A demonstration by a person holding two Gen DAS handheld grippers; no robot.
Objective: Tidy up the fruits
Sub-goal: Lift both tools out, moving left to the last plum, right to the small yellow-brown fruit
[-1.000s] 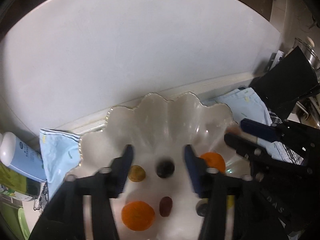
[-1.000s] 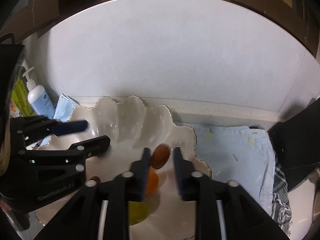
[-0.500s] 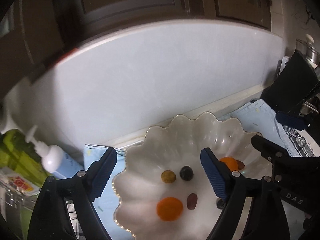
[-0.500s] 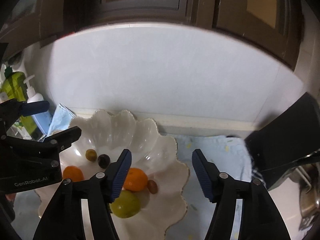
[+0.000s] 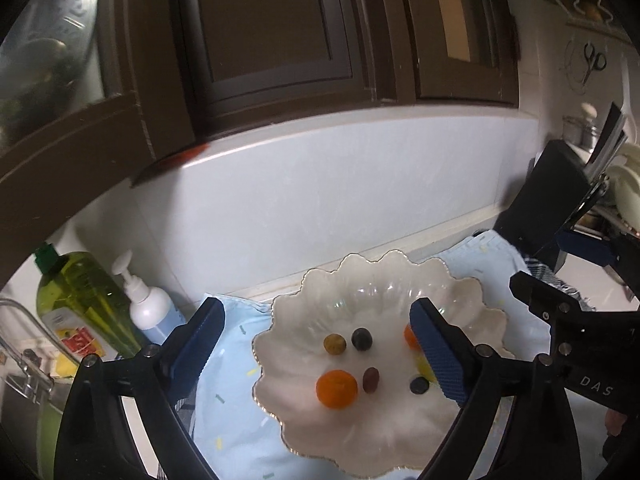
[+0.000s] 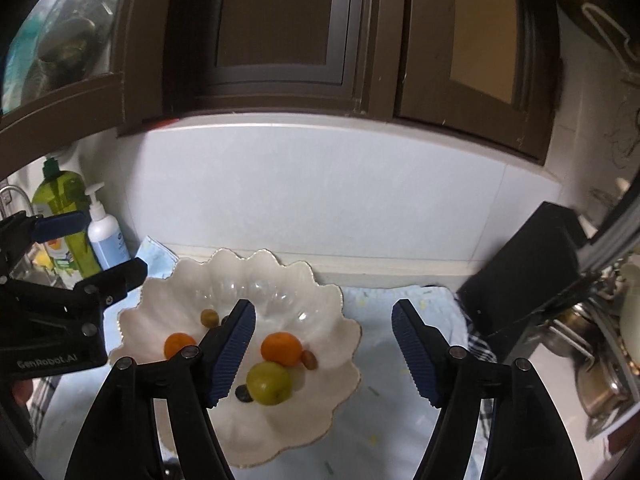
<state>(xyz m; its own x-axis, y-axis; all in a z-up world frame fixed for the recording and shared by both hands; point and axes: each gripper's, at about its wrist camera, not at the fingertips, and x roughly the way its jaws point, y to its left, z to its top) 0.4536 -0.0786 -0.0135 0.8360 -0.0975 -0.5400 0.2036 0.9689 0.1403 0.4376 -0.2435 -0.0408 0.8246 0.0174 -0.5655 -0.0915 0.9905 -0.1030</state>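
A white scalloped bowl (image 5: 372,292) (image 6: 248,280) sits on a light blue cloth (image 5: 232,412) (image 6: 384,412) against the wall. It holds two oranges (image 5: 336,389) (image 6: 281,348), a green fruit (image 6: 268,383), a brown date (image 5: 371,380), a yellowish olive (image 5: 335,344) and dark berries (image 5: 361,338). My left gripper (image 5: 316,344) is open and empty, raised above the bowl. My right gripper (image 6: 324,352) is open and empty, above the bowl's right rim. Each gripper shows in the other's view.
A green dish-soap bottle (image 5: 78,300) and a white pump bottle (image 5: 150,312) stand left of the bowl, by a sink edge (image 5: 16,360). A black box (image 6: 524,264) and metal pots (image 6: 592,356) are at the right. Dark cabinets (image 6: 280,40) hang overhead.
Both grippers opened wide and pulled up and back from the bowl. The right gripper let go of a brown date, which now lies beside the orange.
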